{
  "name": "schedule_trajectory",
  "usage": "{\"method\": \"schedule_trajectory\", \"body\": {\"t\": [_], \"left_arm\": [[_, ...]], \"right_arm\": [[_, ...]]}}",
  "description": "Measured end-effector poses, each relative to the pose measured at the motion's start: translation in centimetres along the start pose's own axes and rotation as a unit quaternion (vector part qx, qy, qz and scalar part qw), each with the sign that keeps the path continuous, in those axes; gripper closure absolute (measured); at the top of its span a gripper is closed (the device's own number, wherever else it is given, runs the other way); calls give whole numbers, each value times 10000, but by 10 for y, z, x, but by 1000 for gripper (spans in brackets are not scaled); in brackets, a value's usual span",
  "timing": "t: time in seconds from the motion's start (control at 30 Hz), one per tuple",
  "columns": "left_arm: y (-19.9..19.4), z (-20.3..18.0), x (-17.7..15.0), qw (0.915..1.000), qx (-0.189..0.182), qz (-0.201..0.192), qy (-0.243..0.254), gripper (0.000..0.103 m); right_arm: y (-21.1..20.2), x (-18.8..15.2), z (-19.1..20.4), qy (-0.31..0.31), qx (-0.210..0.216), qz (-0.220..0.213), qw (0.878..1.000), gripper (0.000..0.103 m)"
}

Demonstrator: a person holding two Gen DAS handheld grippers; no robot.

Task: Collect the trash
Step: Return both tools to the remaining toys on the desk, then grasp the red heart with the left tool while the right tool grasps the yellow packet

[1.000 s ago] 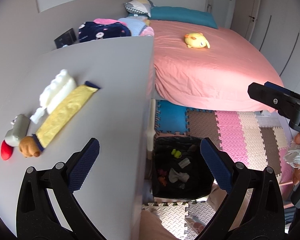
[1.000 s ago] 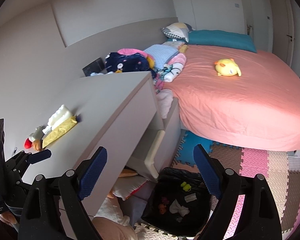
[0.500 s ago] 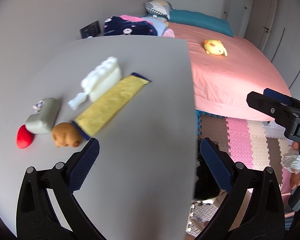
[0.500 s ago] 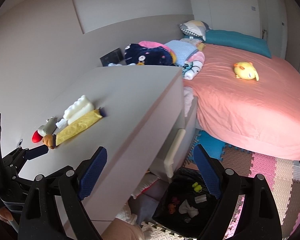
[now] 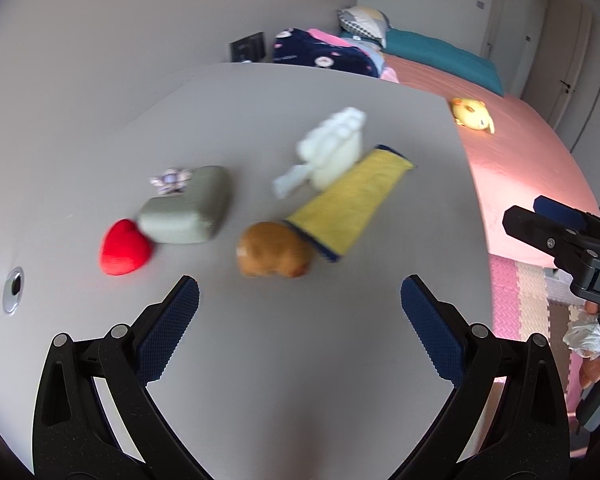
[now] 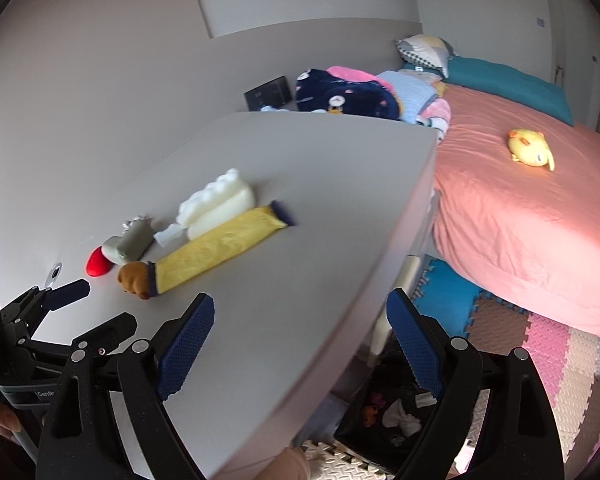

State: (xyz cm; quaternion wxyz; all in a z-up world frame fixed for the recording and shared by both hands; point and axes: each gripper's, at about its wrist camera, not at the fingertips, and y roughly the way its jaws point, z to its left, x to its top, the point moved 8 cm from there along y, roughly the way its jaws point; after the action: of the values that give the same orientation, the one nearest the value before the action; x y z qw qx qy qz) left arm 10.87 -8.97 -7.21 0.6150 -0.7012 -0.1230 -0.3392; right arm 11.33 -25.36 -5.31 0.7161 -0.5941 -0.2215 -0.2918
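Note:
On the grey desk (image 5: 260, 360) lie a yellow wrapper (image 5: 350, 204), a brown lump (image 5: 274, 250), a white plastic piece (image 5: 332, 148), a grey-green block (image 5: 186, 212) and a red heart (image 5: 122, 248). My left gripper (image 5: 300, 316) is open and empty, just short of the brown lump. My right gripper (image 6: 300, 340) is open and empty over the desk's front edge (image 6: 340, 280). The wrapper (image 6: 220, 248) and brown lump (image 6: 134, 278) also show in the right wrist view. A black trash bin (image 6: 396, 420) with scraps stands on the floor below the desk.
A pink bed (image 6: 520, 208) with a yellow plush toy (image 6: 530, 152) lies to the right. Piled clothes (image 6: 348, 96) sit behind the desk. Coloured foam mats (image 6: 540, 352) cover the floor. A round metal grommet (image 5: 14, 288) is set in the desk at left.
Both grippers have swung left from the bin toward the desk. The items on the desk are now closer and centred before my left gripper. Both stay open.

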Motion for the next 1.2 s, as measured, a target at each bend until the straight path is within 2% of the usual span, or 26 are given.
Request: {"method": "schedule_trajectory", "body": {"t": [0.27, 0.6, 0.8, 0.97, 1.2], "left_arm": [[2, 49, -3, 9994, 161, 40, -313, 5], [14, 102, -5, 9967, 352, 159, -713, 5], [27, 119, -8, 9961, 467, 260, -707, 5], [35, 134, -6, 9950, 592, 249, -766, 5], [43, 142, 5, 9954, 693, 85, -654, 6]], "right_arm": [[23, 2, 36, -126, 126, 185, 9997, 15], [61, 7, 52, 316, 160, 523, 9980, 15], [79, 10, 60, 388, 95, 594, 9974, 15], [92, 13, 57, 692, -117, 670, 9953, 15], [104, 21, 61, 625, -478, 556, 9953, 15]]}}
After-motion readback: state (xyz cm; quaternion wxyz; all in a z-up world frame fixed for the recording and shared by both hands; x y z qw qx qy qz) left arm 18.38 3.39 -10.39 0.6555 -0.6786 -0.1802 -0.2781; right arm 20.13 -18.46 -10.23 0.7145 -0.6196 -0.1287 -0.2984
